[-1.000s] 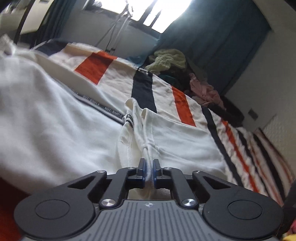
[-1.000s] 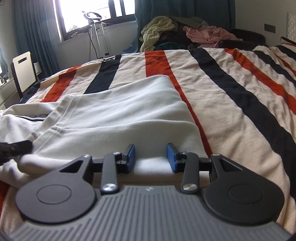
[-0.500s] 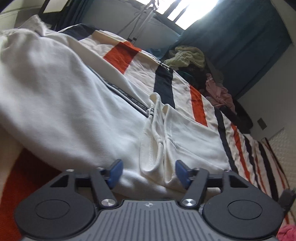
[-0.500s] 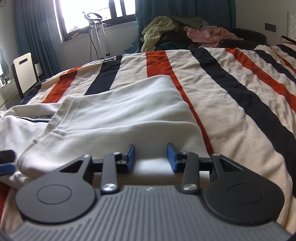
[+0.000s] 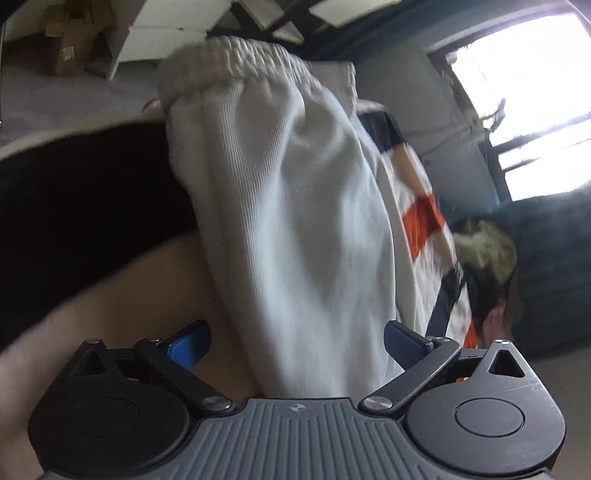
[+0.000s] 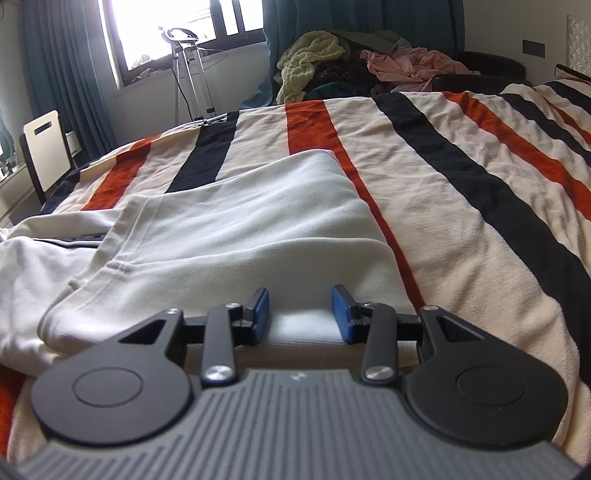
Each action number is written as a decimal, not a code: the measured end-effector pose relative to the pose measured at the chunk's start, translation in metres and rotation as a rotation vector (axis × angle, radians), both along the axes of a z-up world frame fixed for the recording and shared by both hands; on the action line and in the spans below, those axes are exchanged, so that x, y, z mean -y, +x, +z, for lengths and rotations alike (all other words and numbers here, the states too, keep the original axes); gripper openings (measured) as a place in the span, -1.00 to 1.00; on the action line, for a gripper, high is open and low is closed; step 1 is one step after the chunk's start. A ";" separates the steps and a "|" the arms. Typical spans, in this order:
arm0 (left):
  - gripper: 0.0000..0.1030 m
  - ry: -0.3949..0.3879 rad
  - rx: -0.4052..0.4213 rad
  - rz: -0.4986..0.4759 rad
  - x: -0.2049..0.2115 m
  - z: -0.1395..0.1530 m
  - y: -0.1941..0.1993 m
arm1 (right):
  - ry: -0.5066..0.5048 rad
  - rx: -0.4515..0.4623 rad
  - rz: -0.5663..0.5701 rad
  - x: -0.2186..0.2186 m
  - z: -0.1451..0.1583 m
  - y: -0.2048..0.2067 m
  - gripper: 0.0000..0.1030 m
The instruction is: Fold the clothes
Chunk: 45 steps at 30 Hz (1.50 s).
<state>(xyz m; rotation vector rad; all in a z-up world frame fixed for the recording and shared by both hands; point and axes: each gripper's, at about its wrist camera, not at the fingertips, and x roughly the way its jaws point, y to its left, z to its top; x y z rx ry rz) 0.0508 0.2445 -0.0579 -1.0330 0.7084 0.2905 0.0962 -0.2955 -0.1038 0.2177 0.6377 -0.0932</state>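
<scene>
On the left, the left gripper (image 5: 297, 341) stands with its blue-padded fingers (image 5: 188, 341) spread wide, one on each side of a blurred white garment (image 5: 295, 221) that runs away from the camera to a gathered elastic waistband (image 5: 236, 70) at the far end; the fabric lies between the pads, and neither pad visibly presses on it. The left wrist view is tilted and smeared, with a dark band of the striped blanket (image 5: 421, 218) to the left of the garment, orange and dark stripes to its right, cardboard boxes (image 5: 66, 40) at the top left and a bright window (image 5: 535, 92) at the top right. In the right wrist view, the same white clothing (image 6: 221, 229) lies folded over on the striped blanket (image 6: 480, 184), its hemmed edge running toward the lower left and its right side along an orange stripe. The right gripper (image 6: 300, 314) sits low at the near edge of that fold, its fingers (image 6: 341, 314) parted to a moderate gap with pale cloth showing between them; whether the pads touch the cloth cannot be told. Beyond the bed, from left to right, stand a white chair (image 6: 44, 147), a metal stand (image 6: 192, 74) before the window, and a heap of clothes (image 6: 351, 62) against the teal curtain (image 6: 369, 14).
</scene>
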 end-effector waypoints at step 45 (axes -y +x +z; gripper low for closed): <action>-0.75 0.823 0.774 -0.517 0.404 0.033 0.042 | 0.455 0.111 -0.326 0.111 0.020 -0.029 -0.17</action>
